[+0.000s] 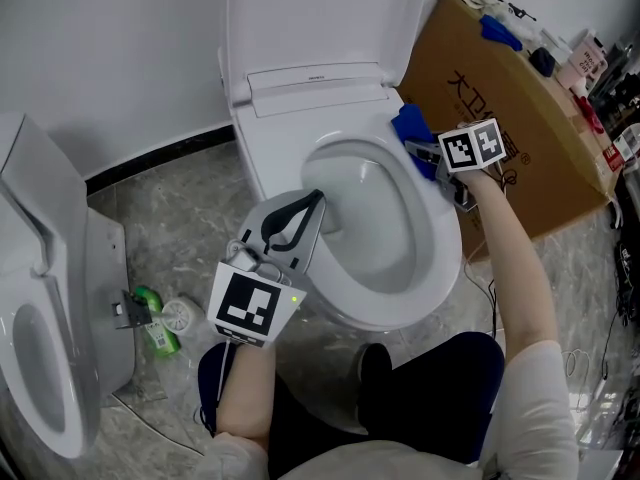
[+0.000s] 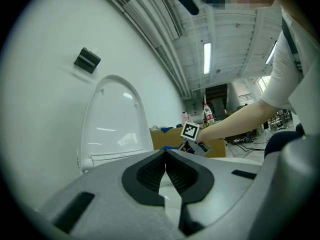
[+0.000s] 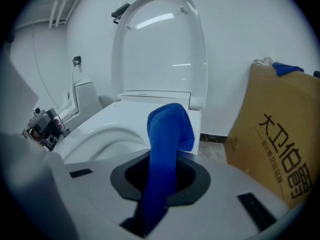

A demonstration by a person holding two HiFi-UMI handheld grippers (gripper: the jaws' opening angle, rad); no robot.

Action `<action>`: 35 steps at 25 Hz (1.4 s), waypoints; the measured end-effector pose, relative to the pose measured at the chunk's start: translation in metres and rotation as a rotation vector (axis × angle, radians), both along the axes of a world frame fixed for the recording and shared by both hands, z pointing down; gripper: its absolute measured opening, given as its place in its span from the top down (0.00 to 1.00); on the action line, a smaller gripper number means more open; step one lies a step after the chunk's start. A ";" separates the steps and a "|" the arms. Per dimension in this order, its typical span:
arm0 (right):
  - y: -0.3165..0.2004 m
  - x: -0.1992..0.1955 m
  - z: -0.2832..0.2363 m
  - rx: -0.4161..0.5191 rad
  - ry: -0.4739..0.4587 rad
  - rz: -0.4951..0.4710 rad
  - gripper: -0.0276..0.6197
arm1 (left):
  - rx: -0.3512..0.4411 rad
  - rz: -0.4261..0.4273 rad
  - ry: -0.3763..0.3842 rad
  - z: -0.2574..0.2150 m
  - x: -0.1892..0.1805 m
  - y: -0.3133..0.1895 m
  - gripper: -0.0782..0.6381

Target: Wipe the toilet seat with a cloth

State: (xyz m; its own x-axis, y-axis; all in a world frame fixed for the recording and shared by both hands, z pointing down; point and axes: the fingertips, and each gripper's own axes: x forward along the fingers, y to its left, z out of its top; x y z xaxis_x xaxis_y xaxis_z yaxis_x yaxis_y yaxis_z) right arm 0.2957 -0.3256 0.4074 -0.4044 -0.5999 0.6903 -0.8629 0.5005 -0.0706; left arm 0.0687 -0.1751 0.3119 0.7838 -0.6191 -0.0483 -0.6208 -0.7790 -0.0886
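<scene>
Over the left rim of the toilet seat (image 1: 445, 253): left gripper (image 1: 318, 200). Points toward the bowl, jaws pressed together on nothing. At the right rear rim: right gripper (image 1: 418, 153). Clamps a blue cloth (image 1: 408, 126) and rests it on the seat. Farther right, a cardboard box (image 1: 500, 98).

The cardboard box (image 3: 280, 134) bears dark Chinese characters starting "大卫"; the rest reads unclearly.

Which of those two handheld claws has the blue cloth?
The right gripper: its jaws clamp the blue cloth at the toilet seat's rim. The left gripper, by the bowl's near side, has its jaws shut on nothing.
</scene>
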 end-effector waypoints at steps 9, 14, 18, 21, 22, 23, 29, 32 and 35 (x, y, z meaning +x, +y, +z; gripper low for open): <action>-0.017 -0.002 -0.001 -0.005 0.012 0.016 0.89 | -0.013 -0.002 0.006 0.002 -0.002 -0.001 0.88; -0.025 -0.003 -0.001 -0.008 0.010 0.030 0.89 | -0.015 -0.004 0.017 0.000 -0.006 -0.002 0.88; -0.030 -0.003 -0.002 -0.011 -0.001 0.039 0.89 | -0.009 -0.004 0.014 0.001 -0.009 -0.003 0.88; -0.035 -0.003 -0.002 -0.014 -0.010 0.049 0.89 | -0.019 -0.009 0.013 0.003 -0.009 -0.004 0.88; -0.037 -0.002 -0.002 -0.014 -0.011 0.053 0.89 | -0.022 -0.009 0.012 0.003 -0.009 -0.004 0.88; -0.039 -0.002 -0.002 -0.015 -0.013 0.057 0.89 | -0.022 -0.008 0.012 0.004 -0.009 -0.004 0.88; -0.046 -0.002 -0.004 -0.010 -0.021 0.074 0.89 | -0.032 -0.011 0.034 0.002 -0.012 -0.006 0.88; -0.047 -0.002 -0.004 -0.007 -0.025 0.080 0.89 | -0.036 -0.008 0.040 0.003 -0.013 -0.007 0.88; -0.051 -0.001 -0.005 -0.001 -0.027 0.085 0.89 | -0.036 -0.001 0.044 0.002 -0.009 -0.006 0.88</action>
